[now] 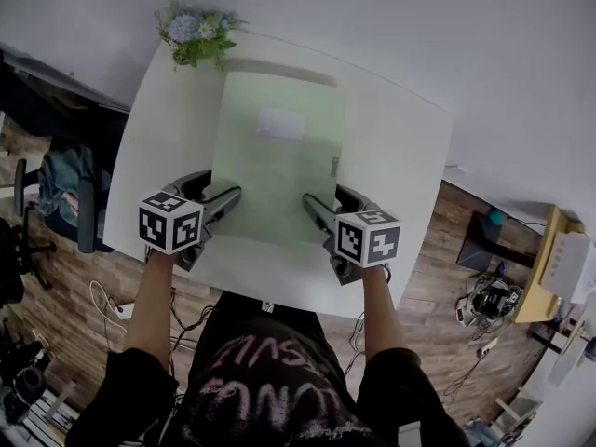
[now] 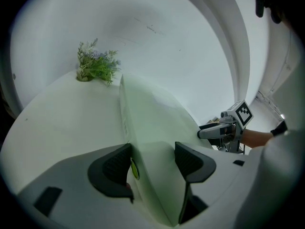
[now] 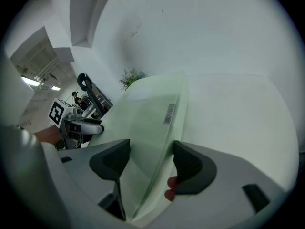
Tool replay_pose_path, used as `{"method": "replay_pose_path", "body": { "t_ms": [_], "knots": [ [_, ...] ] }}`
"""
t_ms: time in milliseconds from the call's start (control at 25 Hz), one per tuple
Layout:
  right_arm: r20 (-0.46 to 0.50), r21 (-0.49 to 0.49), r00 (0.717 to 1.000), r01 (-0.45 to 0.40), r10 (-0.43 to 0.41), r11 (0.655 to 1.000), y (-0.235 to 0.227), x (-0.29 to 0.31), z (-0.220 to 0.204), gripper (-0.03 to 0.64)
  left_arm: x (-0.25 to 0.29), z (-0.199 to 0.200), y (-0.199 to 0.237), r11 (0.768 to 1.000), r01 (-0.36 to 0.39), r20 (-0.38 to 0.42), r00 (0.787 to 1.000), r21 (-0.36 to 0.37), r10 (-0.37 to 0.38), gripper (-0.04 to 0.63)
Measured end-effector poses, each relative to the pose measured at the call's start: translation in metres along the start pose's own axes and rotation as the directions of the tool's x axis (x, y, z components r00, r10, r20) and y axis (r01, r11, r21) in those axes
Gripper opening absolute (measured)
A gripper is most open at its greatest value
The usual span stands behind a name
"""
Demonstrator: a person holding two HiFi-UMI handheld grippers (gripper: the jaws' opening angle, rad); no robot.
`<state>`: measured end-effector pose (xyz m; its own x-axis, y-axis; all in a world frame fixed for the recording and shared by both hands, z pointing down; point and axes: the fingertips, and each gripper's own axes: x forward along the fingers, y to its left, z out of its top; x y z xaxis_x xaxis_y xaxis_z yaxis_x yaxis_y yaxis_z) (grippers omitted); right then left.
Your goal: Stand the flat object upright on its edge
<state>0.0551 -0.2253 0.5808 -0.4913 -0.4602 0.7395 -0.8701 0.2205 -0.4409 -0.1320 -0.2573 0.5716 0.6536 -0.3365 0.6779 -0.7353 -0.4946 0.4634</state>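
A big, flat, see-through pale green board (image 1: 279, 170) is in the middle of the square white tabletop (image 1: 168, 138). From the head view it looks like it is lying down flat and is not up on its edge. I cannot tell if the near side is lifted a little. On the far part of the board there is a small white patch (image 1: 280, 123), and near its right side there is a little grey tag (image 1: 334, 166). A person holds one tool in each hand at the near side of the board, one by each near corner. The left tool (image 1: 222, 188) has its two dark jaws wide apart. The left near corner of the board sits in the gap between them, close to the left jaw, and the tool is not squeezing it. The right tool (image 1: 324, 199) is the same: its jaws are spread, with the right near corner of the board between them, close to the right jaw. A little bunch of green leaves with blue and white flowers (image 1: 197, 35) stands on the far left corner of the tabletop, well away from the board. There is a brown wooden floor (image 1: 438, 250) under the tabletop.
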Motion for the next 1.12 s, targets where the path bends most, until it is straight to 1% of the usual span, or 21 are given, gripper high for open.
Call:
{"method": "replay_pose_path", "body": {
  "t_ms": [440, 640, 760, 960, 1120],
  "knots": [
    [0.111, -0.117, 0.993, 0.046, -0.033, 0.992, 0.014, -0.009, 0.024, 0.282, -0.016, 0.021, -0.002, 0.994, -0.035, 0.069, 0.997, 0.106, 0.028, 0.302],
    [0.170, -0.164, 0.984, 0.079, -0.050, 0.983, 0.017, -0.015, 0.033, 0.282, -0.020, 0.031, -0.006, 0.986, -0.052, 0.113, 0.993, 0.159, 0.034, 0.303],
    [0.198, -0.177, 0.978, 0.102, -0.066, 0.979, 0.020, -0.017, 0.037, 0.282, -0.022, 0.037, -0.004, 0.981, -0.053, 0.130, 0.991, 0.189, 0.028, 0.304],
    [0.231, -0.186, 0.969, 0.129, -0.085, 0.974, 0.022, -0.016, 0.048, 0.282, -0.023, 0.048, 0.000, 0.975, -0.043, 0.156, 0.988, 0.217, 0.009, 0.304],
    [0.278, -0.196, 0.954, 0.168, -0.110, 0.966, 0.025, -0.019, 0.054, 0.282, -0.023, 0.057, 0.001, 0.966, -0.039, 0.190, 0.982, 0.256, -0.011, 0.303]
  ]
}}
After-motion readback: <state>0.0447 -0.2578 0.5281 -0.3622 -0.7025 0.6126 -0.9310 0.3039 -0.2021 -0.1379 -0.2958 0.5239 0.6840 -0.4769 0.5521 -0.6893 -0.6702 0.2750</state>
